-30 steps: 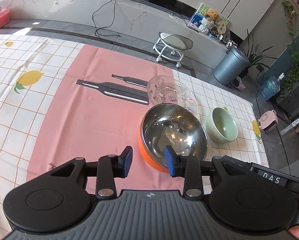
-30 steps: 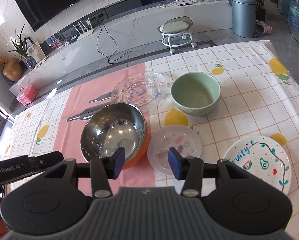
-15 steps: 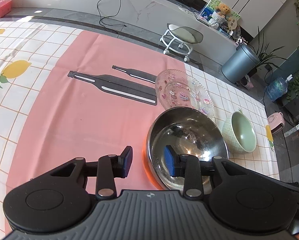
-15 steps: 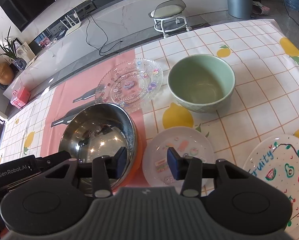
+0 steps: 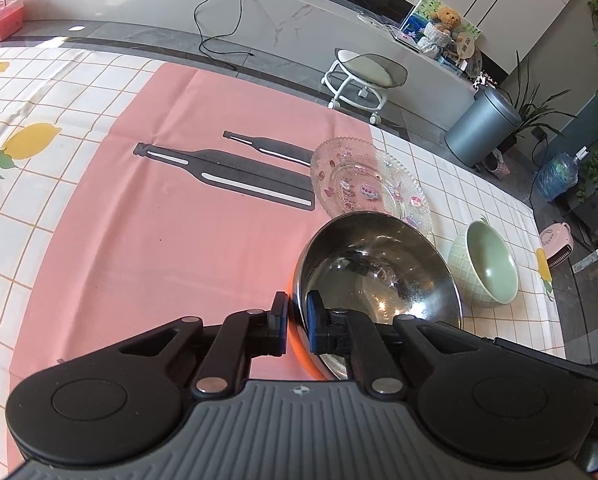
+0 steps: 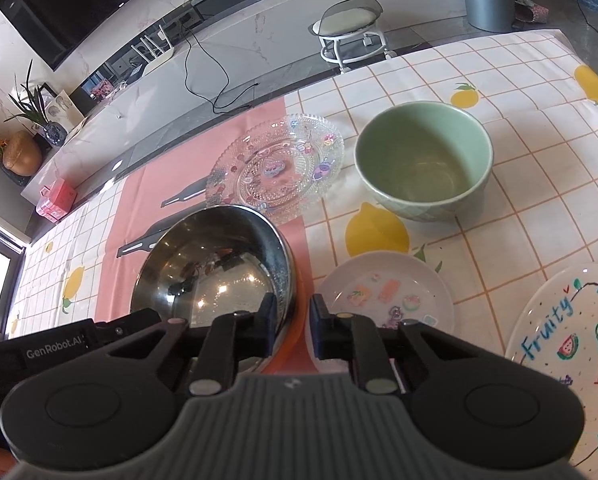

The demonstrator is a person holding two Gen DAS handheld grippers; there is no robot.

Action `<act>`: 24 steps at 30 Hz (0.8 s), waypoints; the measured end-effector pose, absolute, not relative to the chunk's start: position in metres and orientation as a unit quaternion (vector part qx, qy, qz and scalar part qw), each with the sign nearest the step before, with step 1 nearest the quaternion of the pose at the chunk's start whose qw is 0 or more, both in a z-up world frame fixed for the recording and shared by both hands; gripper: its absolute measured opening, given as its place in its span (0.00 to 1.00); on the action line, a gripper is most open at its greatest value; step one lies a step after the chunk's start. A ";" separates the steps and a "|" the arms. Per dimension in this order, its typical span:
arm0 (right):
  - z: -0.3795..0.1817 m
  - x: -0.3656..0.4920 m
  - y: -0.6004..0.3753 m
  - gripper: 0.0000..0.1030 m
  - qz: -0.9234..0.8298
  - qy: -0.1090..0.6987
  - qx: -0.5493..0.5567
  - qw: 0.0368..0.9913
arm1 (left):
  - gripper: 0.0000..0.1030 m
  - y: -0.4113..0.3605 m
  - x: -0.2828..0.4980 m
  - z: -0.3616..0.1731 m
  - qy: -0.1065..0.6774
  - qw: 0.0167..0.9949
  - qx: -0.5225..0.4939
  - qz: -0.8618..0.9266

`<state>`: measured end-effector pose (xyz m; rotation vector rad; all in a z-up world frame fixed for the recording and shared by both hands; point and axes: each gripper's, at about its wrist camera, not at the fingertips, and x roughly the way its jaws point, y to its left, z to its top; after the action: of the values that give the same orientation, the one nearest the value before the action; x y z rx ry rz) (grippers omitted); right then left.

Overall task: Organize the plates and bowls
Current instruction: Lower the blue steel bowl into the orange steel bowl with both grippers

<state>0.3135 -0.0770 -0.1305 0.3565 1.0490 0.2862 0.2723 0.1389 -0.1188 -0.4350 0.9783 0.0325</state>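
A steel bowl with an orange outside (image 5: 379, 276) (image 6: 219, 264) sits on the pink mat. My left gripper (image 5: 297, 316) is shut on its near left rim. My right gripper (image 6: 293, 320) straddles its near right rim with the jaws narrowed around it. A clear patterned glass plate (image 5: 369, 184) (image 6: 277, 166) lies just behind the bowl. A green bowl (image 5: 487, 270) (image 6: 425, 160) stands to the right. A small white plate with stickers (image 6: 387, 292) and a white "Fruity" plate (image 6: 571, 344) lie at the near right.
The table has a checked lemon cloth (image 5: 19, 152) and a pink mat with black bottle shapes (image 5: 223, 172). Beyond the far table edge are a white stool (image 5: 359, 80), a grey bin (image 5: 483, 128) and a low marble bench.
Both grippers moved down onto the steel bowl's near rim. The left jaws closed onto the rim, and the right jaws narrowed around it.
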 end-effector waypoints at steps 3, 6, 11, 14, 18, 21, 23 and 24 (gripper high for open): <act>-0.130 0.313 -0.075 0.10 0.134 0.496 0.164 0.842 | 0.10 0.138 0.272 -0.118 0.466 0.860 -0.206 0.016; -0.130 0.313 -0.076 0.09 0.131 0.497 0.164 0.842 | 0.10 0.137 0.271 -0.115 0.462 0.863 -0.204 0.017; -0.122 0.308 -0.079 0.09 0.135 0.492 0.167 0.844 | 0.10 0.135 0.263 -0.102 0.456 0.866 -0.202 0.015; -0.111 0.300 -0.081 0.09 0.139 0.487 0.170 0.846 | 0.10 0.134 0.252 -0.088 0.448 0.871 -0.201 0.017; -0.090 0.283 -0.086 0.09 0.149 0.472 0.176 0.851 | 0.10 0.132 0.230 -0.064 0.428 0.880 -0.205 0.020; -0.072 0.265 -0.090 0.09 0.158 0.460 0.183 0.855 | 0.10 0.130 0.209 -0.046 0.414 0.886 -0.206 0.024; -0.059 0.251 -0.092 0.09 0.163 0.451 0.184 0.858 | 0.10 0.129 0.196 -0.035 0.406 0.889 -0.210 0.027; -0.053 0.244 -0.094 0.09 0.165 0.447 0.184 0.860 | 0.10 0.128 0.189 -0.030 0.402 0.890 -0.212 0.028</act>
<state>0.2437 -0.0937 -0.0535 0.3856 0.9381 0.3463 0.1886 0.1278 -0.0296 -0.4392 0.8355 0.0581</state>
